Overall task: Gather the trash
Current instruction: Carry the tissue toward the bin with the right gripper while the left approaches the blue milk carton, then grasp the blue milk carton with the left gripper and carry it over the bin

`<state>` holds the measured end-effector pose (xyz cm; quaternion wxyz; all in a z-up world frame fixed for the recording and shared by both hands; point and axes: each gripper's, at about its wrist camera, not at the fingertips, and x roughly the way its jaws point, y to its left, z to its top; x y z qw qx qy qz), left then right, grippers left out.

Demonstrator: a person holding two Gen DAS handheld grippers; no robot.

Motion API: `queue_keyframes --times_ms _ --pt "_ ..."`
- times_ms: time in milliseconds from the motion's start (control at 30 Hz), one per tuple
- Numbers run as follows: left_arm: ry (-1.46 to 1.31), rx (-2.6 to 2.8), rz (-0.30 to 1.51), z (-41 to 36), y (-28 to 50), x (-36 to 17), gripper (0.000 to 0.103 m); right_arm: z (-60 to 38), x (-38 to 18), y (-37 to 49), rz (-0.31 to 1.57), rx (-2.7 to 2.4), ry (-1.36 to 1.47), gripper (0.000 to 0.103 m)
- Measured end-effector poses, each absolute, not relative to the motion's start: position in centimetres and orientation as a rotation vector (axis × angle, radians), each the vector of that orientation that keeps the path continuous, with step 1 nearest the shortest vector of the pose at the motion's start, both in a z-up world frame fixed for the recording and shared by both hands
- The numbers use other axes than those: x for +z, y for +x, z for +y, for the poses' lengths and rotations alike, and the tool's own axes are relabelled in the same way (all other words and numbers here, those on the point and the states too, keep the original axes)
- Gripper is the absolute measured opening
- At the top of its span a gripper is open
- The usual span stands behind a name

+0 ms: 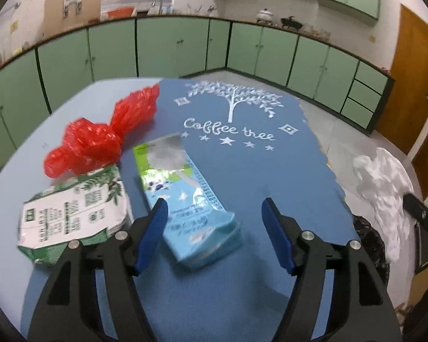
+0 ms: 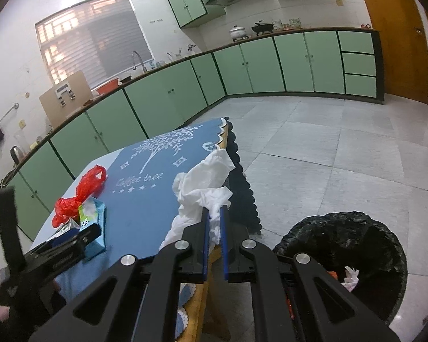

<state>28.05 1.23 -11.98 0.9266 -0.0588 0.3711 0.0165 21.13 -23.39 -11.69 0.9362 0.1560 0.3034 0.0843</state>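
Note:
My left gripper (image 1: pixel 215 213) is open above the blue tablecloth (image 1: pixel 242 171), its left finger over a light blue milk carton (image 1: pixel 182 199) that lies flat. A green and white packet (image 1: pixel 74 213) lies left of the carton and a red plastic bag (image 1: pixel 100 136) behind it. My right gripper (image 2: pixel 214 219) is shut on a crumpled white plastic bag (image 2: pixel 202 182), held at the table's right edge. That bag also shows in the left wrist view (image 1: pixel 385 188). A black-lined trash bin (image 2: pixel 345 256) stands on the floor to the right, with some trash inside.
The table's scalloped cloth edge (image 2: pixel 242 188) hangs beside the bin. Green kitchen cabinets (image 2: pixel 185 94) line the far walls, and a wooden door (image 2: pixel 390 37) is at the right. Tiled floor (image 2: pixel 342 156) lies beyond the table.

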Motion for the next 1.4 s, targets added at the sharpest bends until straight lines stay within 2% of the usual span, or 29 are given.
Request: queue_keyframes --times_ms 167,200,233,333,567,633,800,867,900,933,1000,1067,1133,1200,1400 --pt "-0.124 0.051 0.774 1.2 29.5 -12.1 0.064 -23.7 -12.7 21.6 0.636 0.187 0.338 0.007" --pt "-0.122 0.05 0.778 1.1 29.6 -12.1 0.058 -23.6 -12.9 21.6 0.64 0.189 0.339 0.007" --pt "-0.123 0.041 0.782 1.1 29.7 -12.2 0.043 -23.5 -13.1 21.7 0.645 0.192 0.34 0.007" --pt "-0.169 -0.032 0.792 1.4 29.6 -12.3 0.016 -23.4 -13.3 21.8 0.651 0.201 0.341 0.007" --pt "-0.186 -0.13 0.766 1.9 27.7 -12.0 0.01 -22.8 -13.1 21.6 0.65 0.211 0.325 0.007" --pt "-0.176 -0.18 0.758 2.1 26.5 -11.7 0.0 -23.0 -13.1 21.8 0.65 0.212 0.328 0.007" --pt "-0.119 -0.233 0.752 2.4 24.2 -11.5 0.0 -22.8 -13.3 21.7 0.652 0.214 0.328 0.007" --pt "-0.112 -0.222 0.753 2.6 23.7 -11.4 0.005 -22.8 -13.4 21.8 0.656 0.216 0.33 0.007" --pt "-0.116 -0.21 0.753 2.8 23.5 -11.3 0.01 -22.8 -13.4 21.9 0.658 0.217 0.33 0.007" --pt "-0.121 -0.205 0.752 2.8 23.3 -11.3 0.026 -22.9 -13.4 21.9 0.658 0.218 0.33 0.007" --pt "-0.108 -0.198 0.741 2.8 22.7 -11.1 0.042 -22.8 -13.4 21.9 0.657 0.219 0.328 0.007" --pt "-0.07 -0.181 0.719 2.7 21.8 -10.8 0.046 -22.9 -13.5 21.9 0.657 0.219 0.328 0.007" --pt "-0.028 -0.146 0.697 2.6 21.1 -10.3 0.055 -22.8 -13.5 21.9 0.657 0.219 0.331 0.007" --pt "-0.003 -0.124 0.699 2.5 20.8 -10.4 0.059 -22.9 -13.5 21.9 0.657 0.218 0.329 0.007" --pt "-0.029 -0.08 0.774 2.5 22.2 -11.9 0.059 -22.9 -13.6 21.9 0.655 0.226 0.328 0.007"
